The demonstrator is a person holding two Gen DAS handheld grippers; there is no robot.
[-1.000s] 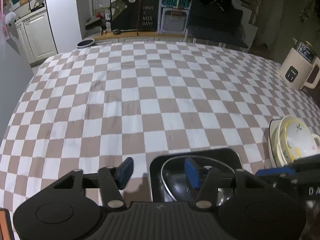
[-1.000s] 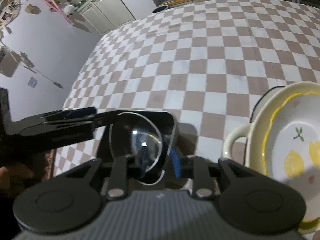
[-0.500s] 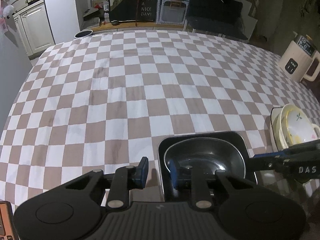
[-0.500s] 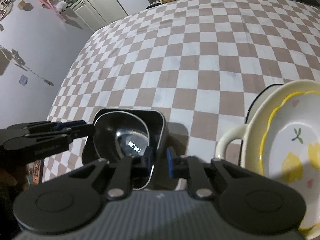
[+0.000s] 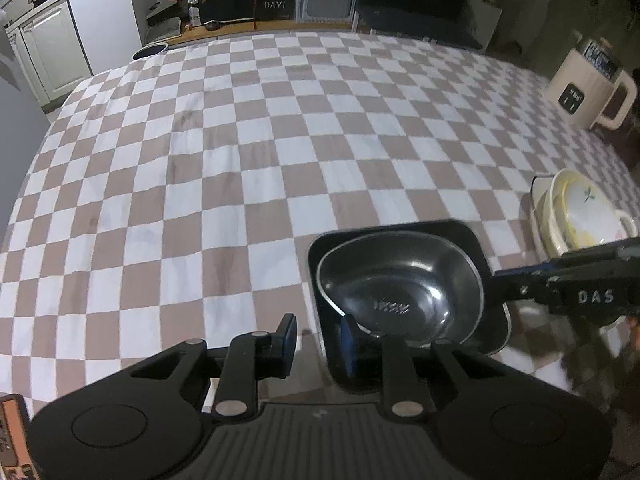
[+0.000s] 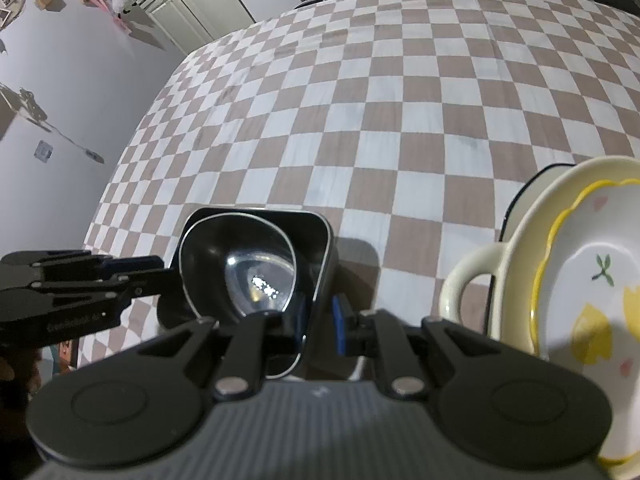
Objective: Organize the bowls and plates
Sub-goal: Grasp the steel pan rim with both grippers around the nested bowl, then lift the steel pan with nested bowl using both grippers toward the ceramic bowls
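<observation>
Bowl: your shiny round metal bowl sits inside the black square dish, bottom middle.
Left tongs: a bit open, around the dish's wall.
Right tongs: closed on its rim.
Feel: stiff, slippery; grip rims.

**Two wrist views, one shared dish stack**

Left wrist: low and close behind the black square dish, facing across the checkered tablecloth toward the far counter. Right wrist: equally near, angled leftward over the same black square dish, steel bowl and cloth.
</observation>
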